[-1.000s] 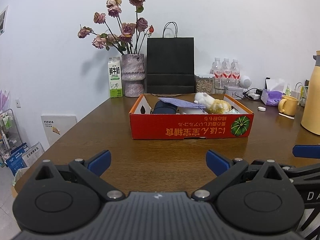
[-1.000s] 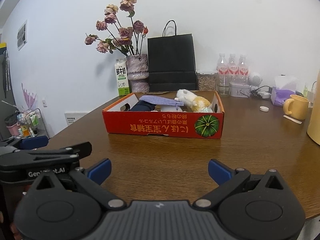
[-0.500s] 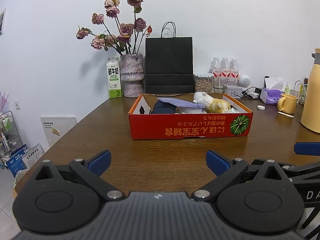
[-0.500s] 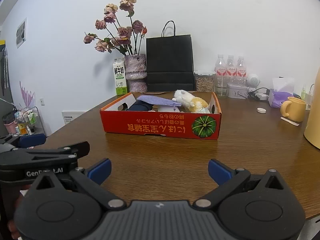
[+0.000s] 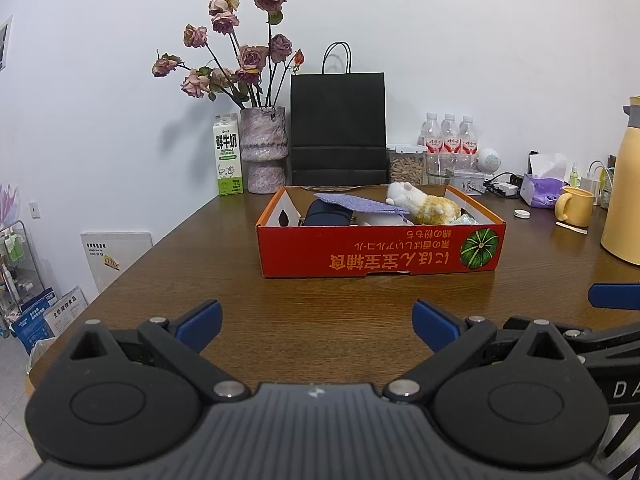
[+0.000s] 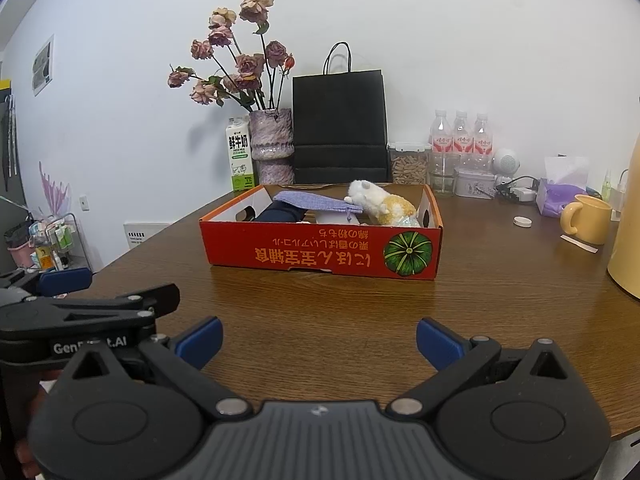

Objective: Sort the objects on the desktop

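Left gripper [image 5: 316, 326]: fingers spread wide apart, blue pads empty, held low over the near edge of the brown tabletop [image 5: 320, 312]. Right gripper [image 6: 318, 340]: fingers likewise wide apart, nothing between them. The two grippers sit side by side — each shows at the edge of the other's view.

Red cardboard box [image 5: 380, 250]: rests flat on the tabletop, well ahead of both grippers, its long printed side facing them, with a green pumpkin picture at its right end. Contents, left to right: a dark blue bundle [image 5: 326, 216]; a lavender cloth pouch [image 5: 360, 203] lying across the bundle and a white item beneath it; a white-and-yellow plush toy [image 5: 422, 203] lying on its side at the right half. What the white item under the pouch is cannot be told.

Behind the box, along the wall: a milk carton [image 5: 229, 156], a mottled purple vase [image 5: 264, 148] with dried roses, an upright black paper bag [image 5: 338, 128], a clear jar of pellets [image 5: 406, 165] and three water bottles [image 5: 450, 140]. To the right — a purple tissue pack [image 5: 542, 192], a yellow mug [image 5: 576, 206], a small white cap [image 5: 521, 213] lying on the wood, and a tall yellow jug [image 5: 624, 184] at the frame edge.
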